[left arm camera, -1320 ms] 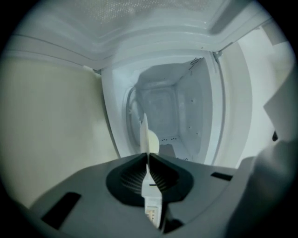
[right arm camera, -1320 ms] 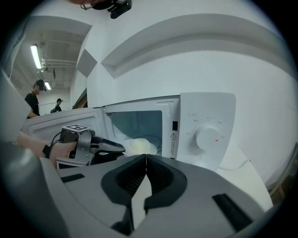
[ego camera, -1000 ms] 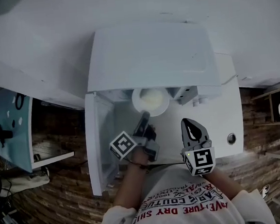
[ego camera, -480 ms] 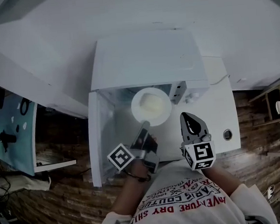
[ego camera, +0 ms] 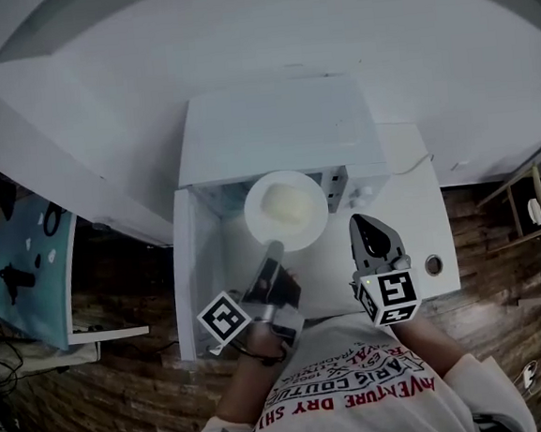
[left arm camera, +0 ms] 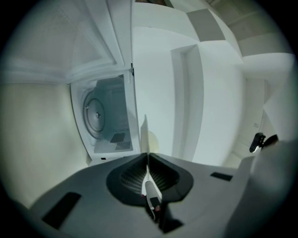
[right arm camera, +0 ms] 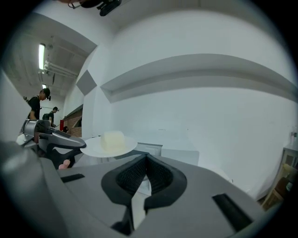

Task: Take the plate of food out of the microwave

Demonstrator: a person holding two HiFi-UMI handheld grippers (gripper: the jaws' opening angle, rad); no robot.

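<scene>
Here the left tool grips the near rim of the plate.

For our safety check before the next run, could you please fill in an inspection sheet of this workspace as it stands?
Surface: white table bearing the microwave, whose door stands open.
Job's things: plate with pale food, held level at the microwave's open front.
Clutter: nothing seen.
Grippers: left gripper, jaws shut on the plate's rim; right gripper, jaws shut, empty.
Cables: what looks like a thin cord right of the microwave.
Surroundings: white wall, brick-pattern floor, people far off.
</scene>
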